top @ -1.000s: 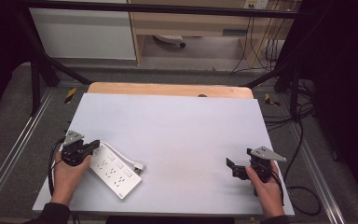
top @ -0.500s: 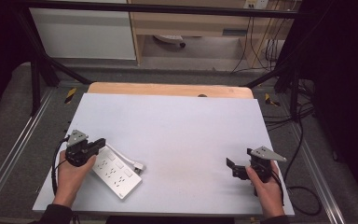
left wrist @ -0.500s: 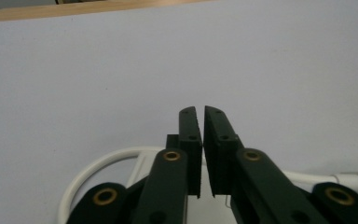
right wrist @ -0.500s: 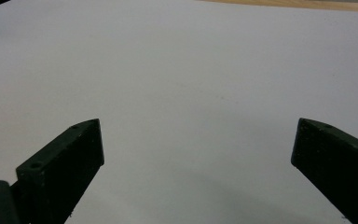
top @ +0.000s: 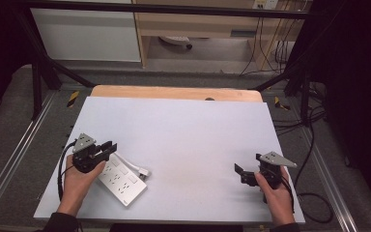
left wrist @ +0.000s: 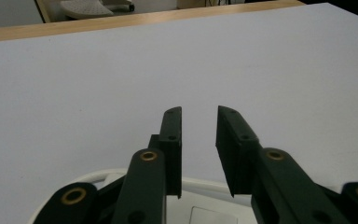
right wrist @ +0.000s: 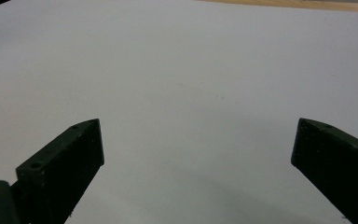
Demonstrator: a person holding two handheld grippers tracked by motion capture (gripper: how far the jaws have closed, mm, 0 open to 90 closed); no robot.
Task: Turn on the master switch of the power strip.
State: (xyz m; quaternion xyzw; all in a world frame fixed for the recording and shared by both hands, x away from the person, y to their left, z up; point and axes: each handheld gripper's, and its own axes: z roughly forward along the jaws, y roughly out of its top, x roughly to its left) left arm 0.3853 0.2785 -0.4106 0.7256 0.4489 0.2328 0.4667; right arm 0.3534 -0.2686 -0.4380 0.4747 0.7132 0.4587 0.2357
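While our left gripper (top: pixel 110 147) hovers over the power strip (top: pixel 121 178), its fingers have just been opening, nothing between them. Our right gripper (top: pixel 240 173) sits fingers spread near the bench's (top: pixel 193 130) right edge, bare bench between.

We find no legible text, label, brand or number. The white power strip (top: pixel 121 178) shows socket holes but no readable marking; the black-and-yellow hazard tape (top: pixel 72 98) bears no lettering.

My jaws are matt black plastic with brass-coloured rivets. The power strip (top: pixel 121 180) looks smooth, glossy white plastic. The table (top: pixel 188 130) is matt grey, its far edge bare wood.
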